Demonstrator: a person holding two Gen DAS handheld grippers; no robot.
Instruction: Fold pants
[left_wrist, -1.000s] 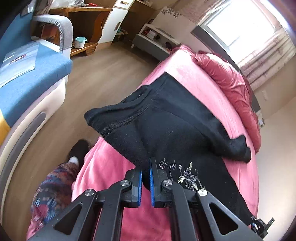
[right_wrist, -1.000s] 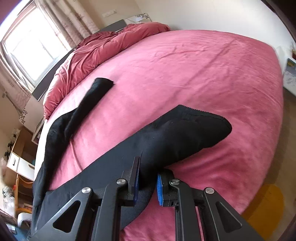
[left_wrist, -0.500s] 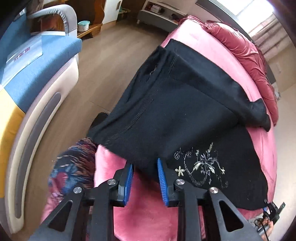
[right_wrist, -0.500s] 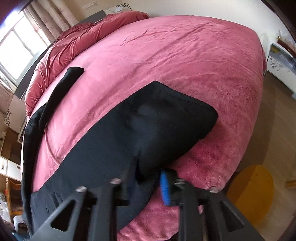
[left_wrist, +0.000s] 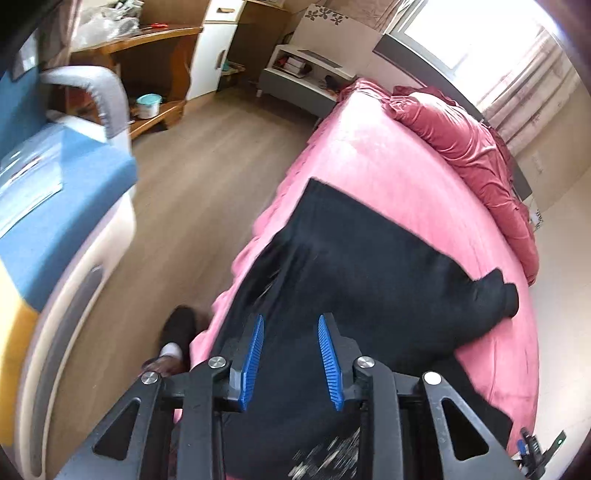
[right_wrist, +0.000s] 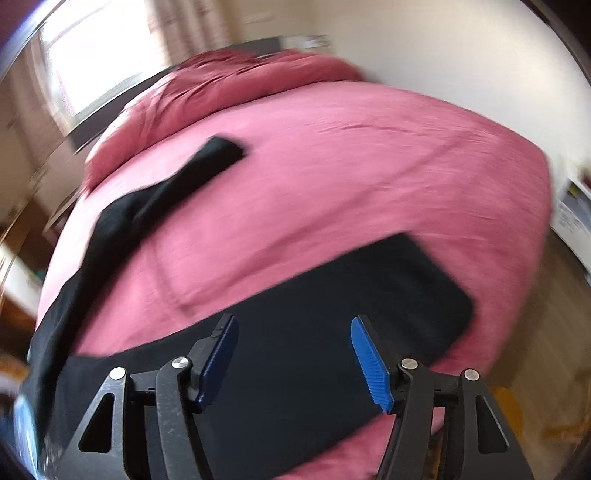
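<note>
Black pants (left_wrist: 369, 266) lie spread on the pink bed (left_wrist: 406, 177), waist end hanging toward the near edge, one leg reaching up to a cuff (left_wrist: 498, 295). My left gripper (left_wrist: 290, 325) hovers over the waist part, its jaws opening, the cloth lying below the blue pads and not pinched. In the right wrist view one leg (right_wrist: 332, 314) lies flat across the bed's (right_wrist: 351, 166) front and the other leg (right_wrist: 207, 162) stretches away to the upper left. My right gripper (right_wrist: 293, 326) is above the flat leg, its jaws opening wide, nothing pressed between them.
A red quilt (left_wrist: 461, 140) is bunched at the bed's far side. A blue and white sofa (left_wrist: 55, 206) stands left across the wooden floor (left_wrist: 192, 192), with a wooden desk (left_wrist: 147, 48) behind. A person's foot in a dark slipper (left_wrist: 177, 332) is beside the bed.
Both grippers let go of the pants and opened. Both have drawn back and risen, and the cloth has dropped flat onto the bed.
</note>
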